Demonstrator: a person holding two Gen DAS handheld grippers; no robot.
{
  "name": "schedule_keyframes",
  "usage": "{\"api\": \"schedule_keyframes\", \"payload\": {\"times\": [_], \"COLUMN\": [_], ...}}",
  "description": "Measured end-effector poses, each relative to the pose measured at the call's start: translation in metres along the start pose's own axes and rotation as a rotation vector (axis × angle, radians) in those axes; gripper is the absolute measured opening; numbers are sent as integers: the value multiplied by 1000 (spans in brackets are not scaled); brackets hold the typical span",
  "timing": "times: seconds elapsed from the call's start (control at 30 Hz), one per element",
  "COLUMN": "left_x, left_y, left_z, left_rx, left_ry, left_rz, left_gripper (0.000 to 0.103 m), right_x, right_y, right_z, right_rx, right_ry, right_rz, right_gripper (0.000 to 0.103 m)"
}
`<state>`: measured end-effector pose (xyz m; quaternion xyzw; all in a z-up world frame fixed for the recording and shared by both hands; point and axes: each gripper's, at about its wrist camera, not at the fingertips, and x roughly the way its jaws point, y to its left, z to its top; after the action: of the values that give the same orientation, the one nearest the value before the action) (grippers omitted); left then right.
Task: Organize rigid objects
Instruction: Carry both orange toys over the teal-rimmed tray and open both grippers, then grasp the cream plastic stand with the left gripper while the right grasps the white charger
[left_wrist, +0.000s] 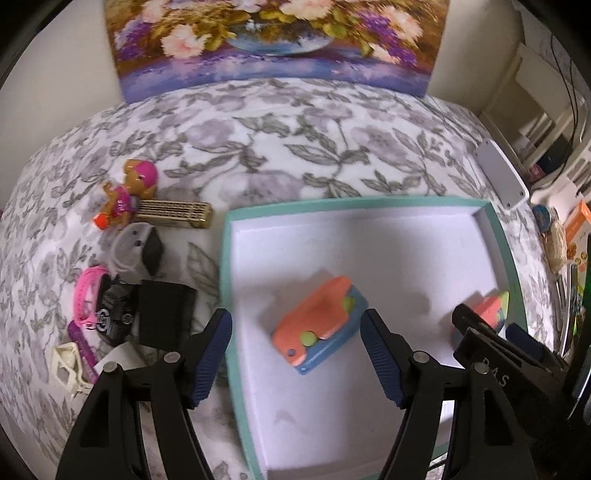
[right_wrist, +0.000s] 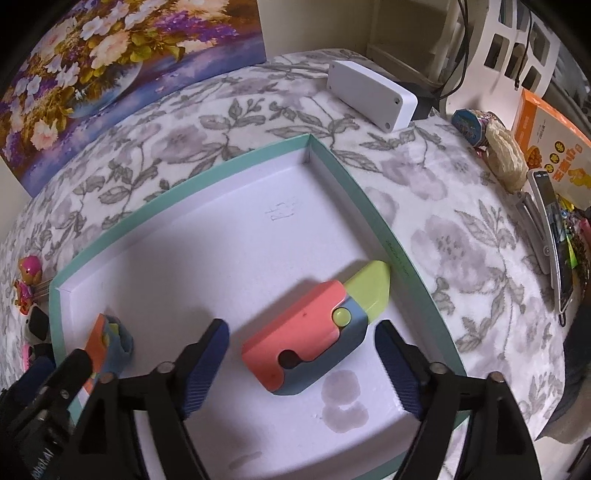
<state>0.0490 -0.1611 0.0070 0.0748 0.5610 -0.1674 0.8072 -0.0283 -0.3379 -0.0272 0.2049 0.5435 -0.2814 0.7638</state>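
Observation:
A white tray with a teal rim lies on the flowered cover. Two orange-and-blue toy folding knives lie flat in it. The folded one sits between the blue pads of my left gripper, which stands open with a gap on each side; its left finger hangs outside the tray rim. The one with its green blade out lies by the tray's right wall between the pads of my right gripper, open and not touching it.
Left of the tray are a pink doll, a gold bar, a grey plush, a pink watch and a black block. A white box, an orange book and a phone crowd the right edge.

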Motion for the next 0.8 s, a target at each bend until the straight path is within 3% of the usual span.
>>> {"api": "schedule_keyframes", "payload": {"times": [0.1, 0.23, 0.4, 0.7, 0.8], "left_x": [-4, -5, 0, -7, -25], "left_y": [11, 30, 54, 89, 104], "left_z": [0, -1, -4, -8, -7], "left_rx": [-33, -89, -179, -310, -370], "left_ry": [-19, -17, 1, -18, -77], "left_rz": [36, 74, 84, 80, 92], "left_gripper": [85, 85, 96, 96, 96], "right_x": [-2, -6, -12, -32, -45], "right_y": [2, 5, 11, 26, 34], "right_z": [-1, -3, -5, -9, -9], "right_rx": [-6, -21, -52, -75, -67], "right_ry": [-6, -20, -48, -70, -93], "right_rz": [2, -13, -9, 29, 61], "right_gripper": [95, 102, 103, 103, 103]}}
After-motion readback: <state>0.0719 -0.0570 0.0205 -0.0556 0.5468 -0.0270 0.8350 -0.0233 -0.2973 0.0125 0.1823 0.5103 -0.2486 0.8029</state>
